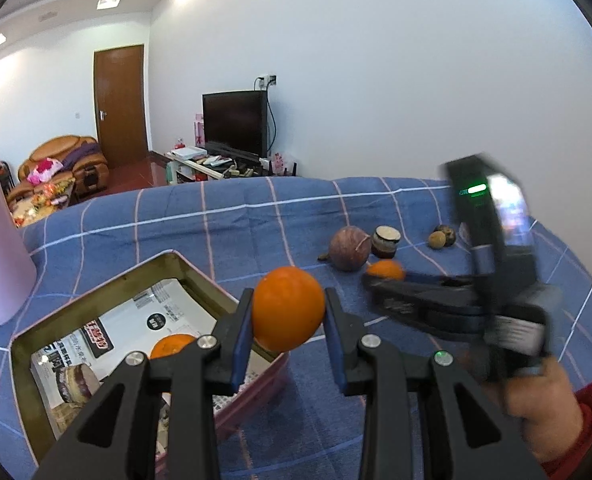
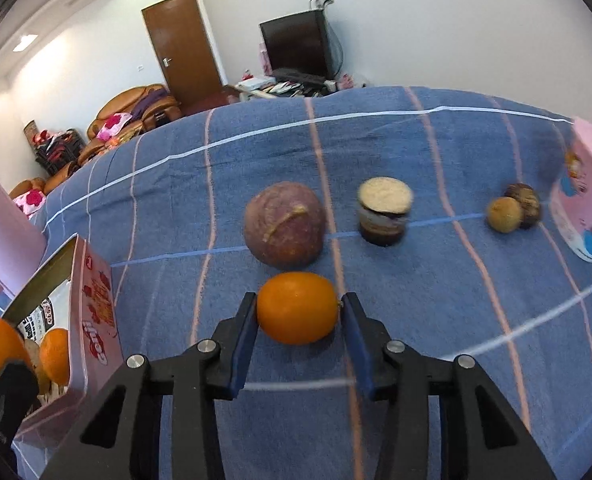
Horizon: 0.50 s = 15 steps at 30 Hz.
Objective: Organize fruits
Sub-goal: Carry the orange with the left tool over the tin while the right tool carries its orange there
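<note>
The left gripper (image 1: 288, 312) is clamped on an orange (image 1: 288, 308) and holds it in the air, just past the near corner of the pink tin box (image 1: 96, 292). One more orange (image 1: 172, 346) already lies in the box, on top of a printed paper (image 1: 136, 320).

The right gripper (image 2: 299, 312) has its two pads on each side of a second orange (image 2: 297, 308) that sits on the blue blanket (image 2: 415, 320). The pads look like they touch its skin. I think it is shut on it.

What could go wrong? An orange is round and smooth. If the left one is let go before it is over the box, it may hit the rim and roll away on the blanket. The right one could pop out if it is lifted too fast. It could also bump the big purple fruit (image 2: 283, 226) just behind it.

Some things are hard to see. The right gripper looks blurry in the left view. The brown jar (image 2: 384, 211) and the two small brown fruits (image 2: 513, 208) are fuzzy, so I cannot tell what they are. A pink box (image 2: 587, 192) is cut off at the edge.
</note>
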{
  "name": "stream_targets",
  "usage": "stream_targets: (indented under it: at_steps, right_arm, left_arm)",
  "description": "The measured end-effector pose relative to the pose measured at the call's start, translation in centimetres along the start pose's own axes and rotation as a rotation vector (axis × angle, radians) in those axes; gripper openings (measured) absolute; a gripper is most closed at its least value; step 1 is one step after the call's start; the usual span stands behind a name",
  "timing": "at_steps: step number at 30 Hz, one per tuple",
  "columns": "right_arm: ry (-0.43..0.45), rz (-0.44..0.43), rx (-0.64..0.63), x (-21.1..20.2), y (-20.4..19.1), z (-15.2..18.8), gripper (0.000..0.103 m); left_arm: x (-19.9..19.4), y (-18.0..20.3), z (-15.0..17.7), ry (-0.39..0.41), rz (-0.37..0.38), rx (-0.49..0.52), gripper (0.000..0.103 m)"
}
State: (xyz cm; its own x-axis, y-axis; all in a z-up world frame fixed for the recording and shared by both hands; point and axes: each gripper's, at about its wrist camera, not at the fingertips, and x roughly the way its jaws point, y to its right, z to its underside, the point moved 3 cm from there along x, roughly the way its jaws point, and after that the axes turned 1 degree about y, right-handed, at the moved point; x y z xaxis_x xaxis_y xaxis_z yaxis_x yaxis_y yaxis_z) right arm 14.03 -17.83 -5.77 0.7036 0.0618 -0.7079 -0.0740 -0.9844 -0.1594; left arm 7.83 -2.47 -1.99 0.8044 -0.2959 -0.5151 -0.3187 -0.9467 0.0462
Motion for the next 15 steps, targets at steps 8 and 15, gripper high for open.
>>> stream_targets:
  at_steps: [8, 15]
  right_arm:
    - [0.330, 0.127, -0.039, -9.1, 0.5, 2.4, 0.044]
    - [0.423, 0.153, -0.062, -12.0, -0.7, 3.8, 0.044]
  left_arm:
    - [-0.3, 0.9, 0.7, 0.019, -0.047, 0.038, 0.034]
    - [-1.2, 1.5, 1.5, 0.039, -0.068, 0.066, 0.034]
